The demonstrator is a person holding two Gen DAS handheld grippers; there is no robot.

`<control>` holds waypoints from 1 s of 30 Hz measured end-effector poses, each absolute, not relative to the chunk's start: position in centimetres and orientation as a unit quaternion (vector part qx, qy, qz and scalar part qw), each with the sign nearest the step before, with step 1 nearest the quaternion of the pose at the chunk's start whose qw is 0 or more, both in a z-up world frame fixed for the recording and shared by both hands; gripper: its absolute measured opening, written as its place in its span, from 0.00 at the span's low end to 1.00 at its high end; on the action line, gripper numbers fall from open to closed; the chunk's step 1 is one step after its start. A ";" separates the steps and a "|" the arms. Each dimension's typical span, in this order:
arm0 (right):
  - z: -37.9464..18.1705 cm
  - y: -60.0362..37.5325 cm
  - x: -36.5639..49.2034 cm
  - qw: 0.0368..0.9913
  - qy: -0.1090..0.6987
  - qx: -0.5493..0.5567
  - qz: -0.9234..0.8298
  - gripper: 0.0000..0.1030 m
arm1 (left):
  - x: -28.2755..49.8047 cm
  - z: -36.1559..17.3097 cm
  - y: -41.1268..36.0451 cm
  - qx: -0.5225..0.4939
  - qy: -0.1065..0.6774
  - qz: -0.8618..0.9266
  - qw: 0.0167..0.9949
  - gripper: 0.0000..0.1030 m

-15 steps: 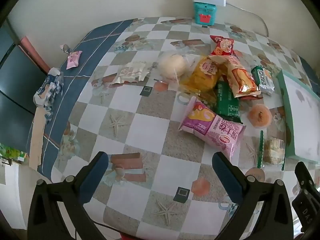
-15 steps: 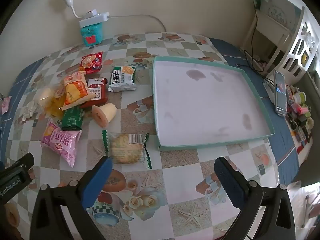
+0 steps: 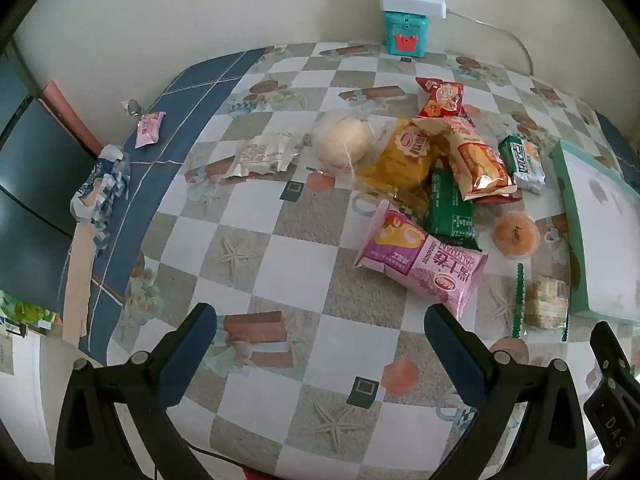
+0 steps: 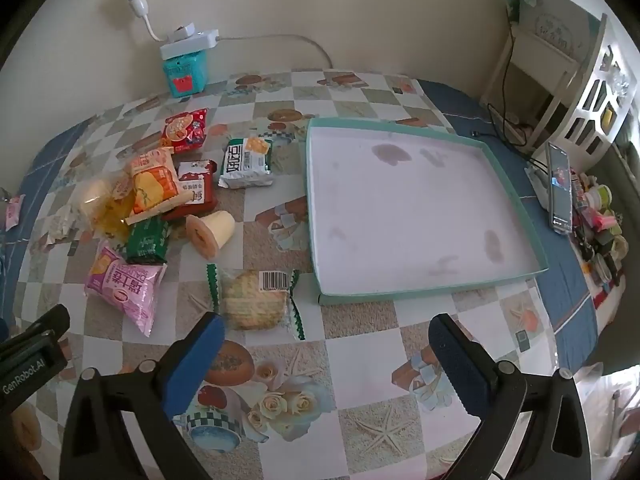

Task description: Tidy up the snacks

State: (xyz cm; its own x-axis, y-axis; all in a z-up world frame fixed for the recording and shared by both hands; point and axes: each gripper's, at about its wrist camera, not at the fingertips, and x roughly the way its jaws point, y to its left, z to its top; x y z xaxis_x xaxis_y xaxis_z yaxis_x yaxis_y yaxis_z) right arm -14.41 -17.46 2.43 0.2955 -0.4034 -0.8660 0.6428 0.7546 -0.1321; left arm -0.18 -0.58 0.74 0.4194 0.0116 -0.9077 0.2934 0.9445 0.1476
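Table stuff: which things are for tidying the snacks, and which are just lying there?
For the job:
- pink snack bag
- wrapped round cake
- green packet
- teal tray

Just lying about:
- phone
- power strip
- teal box

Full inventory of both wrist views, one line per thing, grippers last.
tray: 1, teal rim, white inside, nothing in it, table's right
pink packet: 1, pile's near end
green packet: 1, behind pink packet
clear-wrapped cookie: 1, beside tray's near corner
orange packet: 1, atop pile
white-green packet: 1, left of tray
red packet: 1, far end of pile
phone: 1, dark, right of tray
teal box: 1, at wall
left gripper: open, holding nothing
right gripper: open, holding nothing
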 end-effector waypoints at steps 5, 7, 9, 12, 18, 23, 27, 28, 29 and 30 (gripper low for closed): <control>2.9 -17.6 -14.0 0.793 0.496 0.121 -0.331 1.00 | -0.2 0.8 -0.5 0.143 0.529 -0.088 0.832 1.00; 2.9 -17.6 -13.9 0.793 0.496 0.121 -0.331 1.00 | -0.1 0.8 -0.5 0.144 0.526 -0.086 0.834 1.00; 3.1 -17.7 -13.8 0.793 0.496 0.122 -0.331 1.00 | -0.1 0.8 -0.4 0.142 0.526 -0.085 0.835 1.00; 3.1 -17.6 -13.9 0.795 0.494 0.122 -0.331 1.00 | -0.1 0.8 -0.2 0.137 0.526 -0.085 0.835 1.00; 3.0 -17.6 -13.8 0.796 0.493 0.121 -0.331 1.00 | -0.1 0.8 -0.2 0.137 0.525 -0.084 0.836 1.00; 3.0 -17.7 -13.6 0.796 0.493 0.121 -0.331 1.00 | -0.1 0.9 -0.2 0.133 0.525 -0.083 0.837 1.00; 3.0 -17.6 -13.9 0.796 0.492 0.122 -0.330 1.00 | -0.2 1.0 -0.2 0.132 0.524 -0.084 0.837 1.00; 3.0 -17.6 -13.9 0.796 0.492 0.122 -0.330 1.00 | -0.2 1.0 -0.2 0.131 0.523 -0.085 0.838 1.00; 3.0 -17.6 -13.9 0.796 0.492 0.122 -0.330 1.00 | -0.2 1.1 -0.1 0.129 0.523 -0.084 0.838 1.00; 3.0 -17.6 -13.9 0.796 0.492 0.122 -0.330 1.00 | -0.2 1.1 -0.1 0.128 0.523 -0.084 0.839 1.00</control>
State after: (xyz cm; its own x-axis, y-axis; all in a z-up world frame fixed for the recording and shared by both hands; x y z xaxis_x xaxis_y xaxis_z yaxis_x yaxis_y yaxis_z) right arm -13.93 -17.60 3.03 0.2982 -0.4062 -0.8637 0.6454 0.7525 -0.1311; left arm -0.16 -0.10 1.09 0.4394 -0.0077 -0.8983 0.2746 0.9532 0.1262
